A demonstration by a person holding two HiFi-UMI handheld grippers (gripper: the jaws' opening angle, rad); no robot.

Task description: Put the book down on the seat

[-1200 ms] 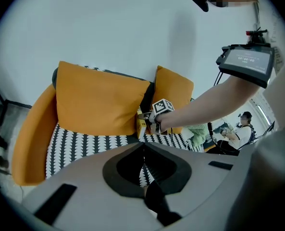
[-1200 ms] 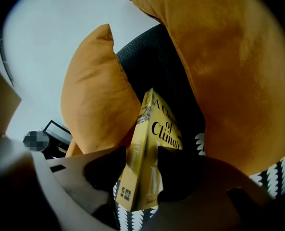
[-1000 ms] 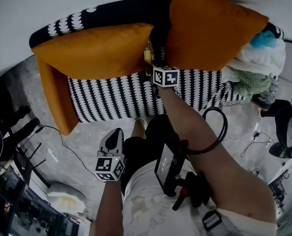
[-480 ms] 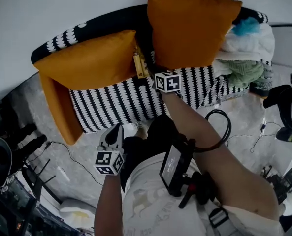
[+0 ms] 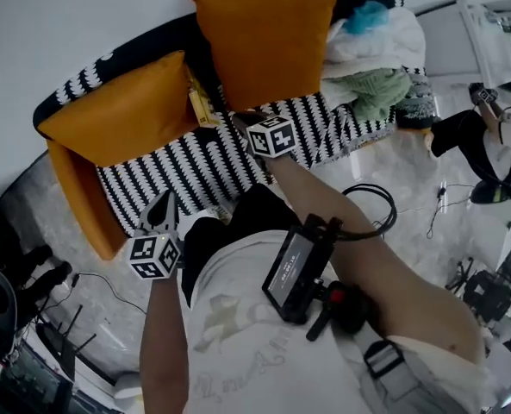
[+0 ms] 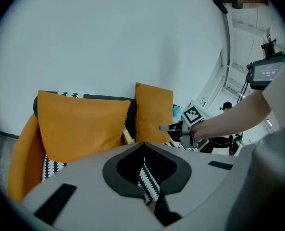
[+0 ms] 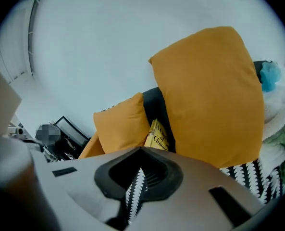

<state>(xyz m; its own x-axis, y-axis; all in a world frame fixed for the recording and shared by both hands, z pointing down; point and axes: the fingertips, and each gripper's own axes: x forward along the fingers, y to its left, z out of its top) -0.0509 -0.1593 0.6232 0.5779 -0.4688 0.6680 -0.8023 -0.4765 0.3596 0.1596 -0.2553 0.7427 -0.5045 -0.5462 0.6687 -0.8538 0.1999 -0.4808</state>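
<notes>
Black-and-white sofa seat [image 5: 212, 166]: by its front edge the left gripper [image 5: 162, 212] and farther in the right gripper [image 5: 238, 119] both have jaws closed, empty, while the yellow book [image 7: 157, 134] stands mostly hidden between 2 orange cushions [image 5: 268, 37] at the back.

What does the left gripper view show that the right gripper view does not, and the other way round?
Only the left gripper view: the right gripper, jaws closing on nothing, and the person's forearm. Only the right gripper view: the printed cover of the yellow book standing between the orange cushions, and a green cloth. Both: those cushions, the patterned sofa and the white wall.
</notes>
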